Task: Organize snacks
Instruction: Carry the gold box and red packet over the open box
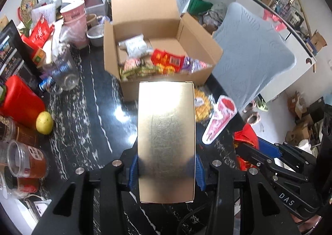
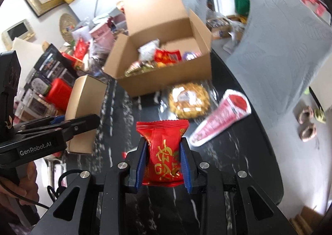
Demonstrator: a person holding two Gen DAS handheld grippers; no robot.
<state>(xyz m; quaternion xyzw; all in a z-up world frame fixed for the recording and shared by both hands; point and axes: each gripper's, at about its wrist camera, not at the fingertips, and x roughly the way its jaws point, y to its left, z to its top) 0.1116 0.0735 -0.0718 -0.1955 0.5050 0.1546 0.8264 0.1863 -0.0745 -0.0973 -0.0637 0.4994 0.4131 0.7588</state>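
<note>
open carton [image 1: 193, 37], mixed snack packets [image 1: 166, 60] inside

Black tongs [image 2: 164, 164] – blue pads [image 2: 139, 167], silver screws [image 2: 122, 165].

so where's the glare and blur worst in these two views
Left wrist: glare washes out the far end of the gold box in the left tool. Right wrist: cardboard box and pink cone packet are smeared; the red packet stays sharp.

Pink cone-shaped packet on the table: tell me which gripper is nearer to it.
Right. The right gripper, holding the red snack pouch, sits just beside the pink cone packet; the left gripper, holding the gold box, is farther away.
</note>
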